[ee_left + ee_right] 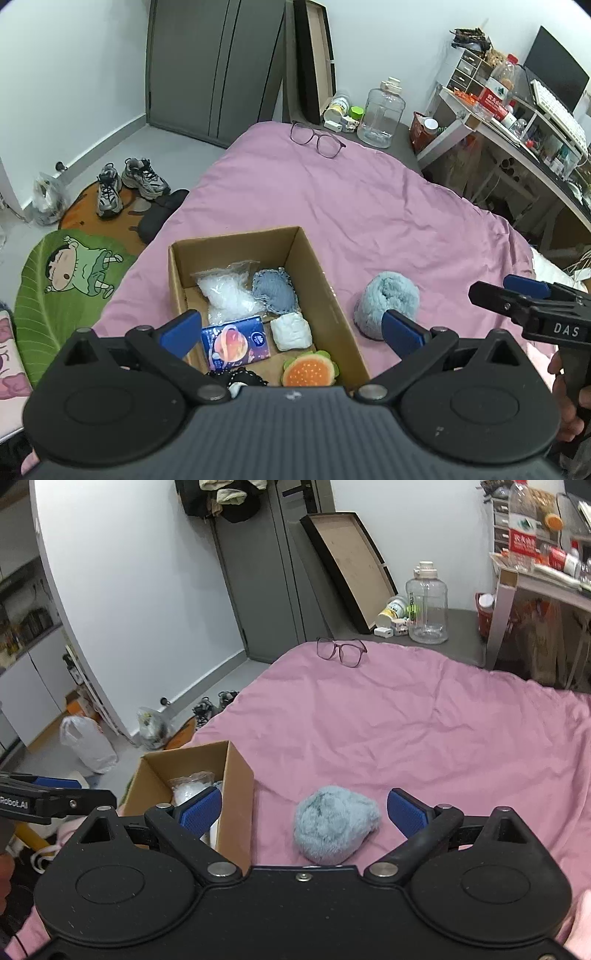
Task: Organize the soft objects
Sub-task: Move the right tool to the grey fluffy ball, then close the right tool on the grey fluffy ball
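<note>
Nearly done: one fluffy blue ball (335,822) left on the bed (424,720).
Right gripper (303,812) fingers spread wide around it; next, close, then carry into the cardboard box (236,775). Left gripper (291,328) wide, empty.

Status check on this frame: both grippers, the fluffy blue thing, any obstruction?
Left gripper open, empty, over the cardboard box. Right gripper open, lined up on the fluffy blue ball. Ball on the pink bedsheet, outside the box. Nothing in the way.
</note>
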Available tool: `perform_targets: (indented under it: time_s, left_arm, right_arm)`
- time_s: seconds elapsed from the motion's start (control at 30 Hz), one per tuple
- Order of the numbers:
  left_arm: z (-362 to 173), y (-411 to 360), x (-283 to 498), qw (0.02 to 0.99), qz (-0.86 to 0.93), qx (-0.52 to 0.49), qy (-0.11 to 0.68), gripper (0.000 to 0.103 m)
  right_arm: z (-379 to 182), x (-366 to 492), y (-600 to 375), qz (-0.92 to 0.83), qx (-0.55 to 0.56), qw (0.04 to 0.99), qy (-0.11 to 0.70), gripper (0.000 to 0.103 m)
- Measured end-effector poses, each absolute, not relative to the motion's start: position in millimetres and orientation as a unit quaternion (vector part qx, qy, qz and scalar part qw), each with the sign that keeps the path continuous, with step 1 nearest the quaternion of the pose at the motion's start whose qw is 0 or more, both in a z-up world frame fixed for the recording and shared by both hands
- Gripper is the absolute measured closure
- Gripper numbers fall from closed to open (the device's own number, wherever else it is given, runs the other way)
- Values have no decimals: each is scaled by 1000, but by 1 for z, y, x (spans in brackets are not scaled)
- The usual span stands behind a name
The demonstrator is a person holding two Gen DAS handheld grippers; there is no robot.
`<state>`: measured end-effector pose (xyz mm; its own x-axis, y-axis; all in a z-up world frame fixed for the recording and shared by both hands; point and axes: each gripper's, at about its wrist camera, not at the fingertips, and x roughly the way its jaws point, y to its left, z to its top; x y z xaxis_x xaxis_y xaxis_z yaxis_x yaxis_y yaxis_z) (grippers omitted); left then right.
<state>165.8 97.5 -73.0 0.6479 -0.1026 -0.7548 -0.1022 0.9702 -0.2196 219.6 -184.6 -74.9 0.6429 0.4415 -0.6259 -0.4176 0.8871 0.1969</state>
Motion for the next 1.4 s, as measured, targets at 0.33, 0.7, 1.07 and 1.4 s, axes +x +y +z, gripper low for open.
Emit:
perform_targets:
  time_s: [0.33, 0.7, 1.07, 1.4]
  left_arm:
    - [-57, 66, 175, 902, -16, -111, 416, 1]
    - [-63, 39, 207, 901, -45, -102, 418, 3]
    - [-98, 21, 258, 881, -67, -108, 456, 32]
    - [-142, 10, 301, 852, -85, -99, 507, 52]
  right_arm:
    - [-81, 217, -220, 230, 57, 901, 363, 10]
    - [-107, 242, -243, 233, 113, 877, 405, 38]
    - [-141, 283, -243, 242, 142, 845, 456, 56]
    - [-179, 319, -235, 253, 168, 808, 505, 56]
